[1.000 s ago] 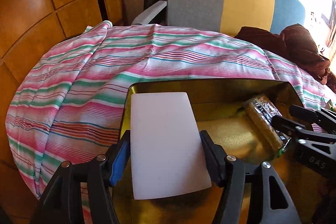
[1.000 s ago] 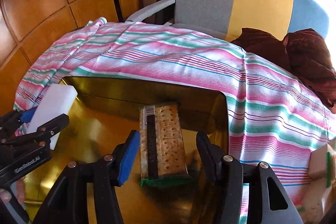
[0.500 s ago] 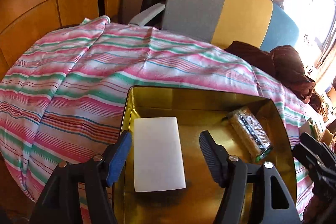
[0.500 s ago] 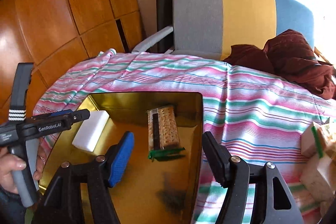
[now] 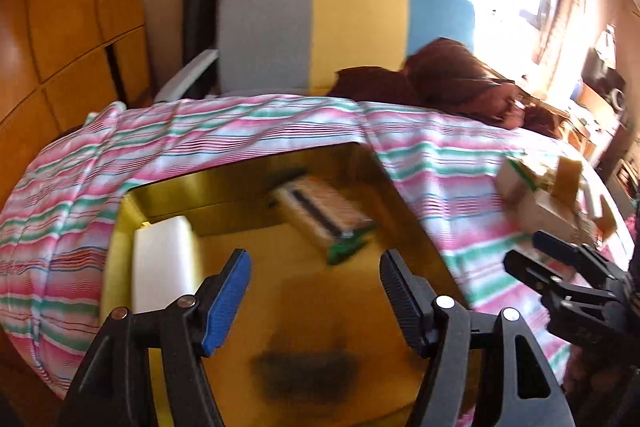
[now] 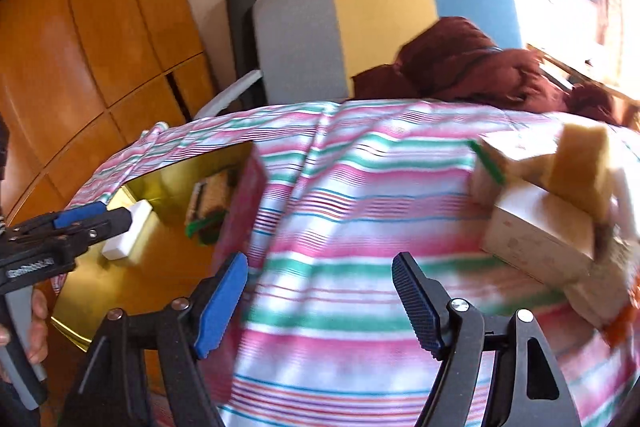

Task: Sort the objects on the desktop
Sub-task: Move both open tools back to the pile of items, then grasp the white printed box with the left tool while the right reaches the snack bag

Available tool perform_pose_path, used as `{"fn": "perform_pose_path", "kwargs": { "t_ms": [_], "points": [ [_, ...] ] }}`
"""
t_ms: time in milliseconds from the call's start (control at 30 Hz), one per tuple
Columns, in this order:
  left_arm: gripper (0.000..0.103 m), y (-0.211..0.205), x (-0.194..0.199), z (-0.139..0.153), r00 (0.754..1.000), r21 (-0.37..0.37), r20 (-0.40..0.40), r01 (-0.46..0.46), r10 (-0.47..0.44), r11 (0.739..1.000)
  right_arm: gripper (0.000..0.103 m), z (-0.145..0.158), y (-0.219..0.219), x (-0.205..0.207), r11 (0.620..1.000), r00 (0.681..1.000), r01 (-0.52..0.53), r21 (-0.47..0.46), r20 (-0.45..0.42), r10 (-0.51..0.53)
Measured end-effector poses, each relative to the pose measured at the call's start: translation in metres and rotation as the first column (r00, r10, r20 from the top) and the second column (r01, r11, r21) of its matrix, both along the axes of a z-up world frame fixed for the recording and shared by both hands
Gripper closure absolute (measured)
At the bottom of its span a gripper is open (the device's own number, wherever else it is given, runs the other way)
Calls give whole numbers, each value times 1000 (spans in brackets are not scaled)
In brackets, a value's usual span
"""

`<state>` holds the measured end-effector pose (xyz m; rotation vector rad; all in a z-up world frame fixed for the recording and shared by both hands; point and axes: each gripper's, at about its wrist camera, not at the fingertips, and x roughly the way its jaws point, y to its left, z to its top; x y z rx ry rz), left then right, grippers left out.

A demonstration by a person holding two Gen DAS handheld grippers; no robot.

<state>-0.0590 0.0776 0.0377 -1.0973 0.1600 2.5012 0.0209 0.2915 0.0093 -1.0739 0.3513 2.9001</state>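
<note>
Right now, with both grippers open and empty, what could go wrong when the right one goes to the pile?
1. The pile is loosely stacked: a sponge leans on a box, so pulling one item may topple others.
2. The right gripper is blurred and off to the pile's left, so a hasty close may catch the cloth.
3. The tray rests on wrinkled cloth; the left gripper above it could nudge it.

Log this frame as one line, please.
left gripper: open, over gold tray | right gripper: open, over striped cloth | in tray: white block, cracker pack
</note>
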Motion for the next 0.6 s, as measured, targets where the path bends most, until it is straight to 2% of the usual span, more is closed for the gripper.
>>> {"fn": "perform_pose_path", "kwargs": {
  "t_ms": [133, 267, 400, 600],
  "points": [
    [35, 40, 16, 0, 995, -1, -2, 99, -99, 995, 27, -11, 37, 30, 996, 996, 88, -2, -5, -88],
    [35, 88, 30, -1, 979, -34, -16, 204, -204, 978, 26, -20, 72, 64, 986, 985, 168, -7, -29, -168],
    [35, 141, 35, -6, 945, -37, 29, 327, -326, 944, 23, -31, 102, 93, 971, 969, 240, -13, -57, -240],
    [34, 213, 32, -18, 894, 7, 95, 439, -438, 898, 23, -46, 125, 105, 967, 963, 252, -40, -90, -254]
  ]
}}
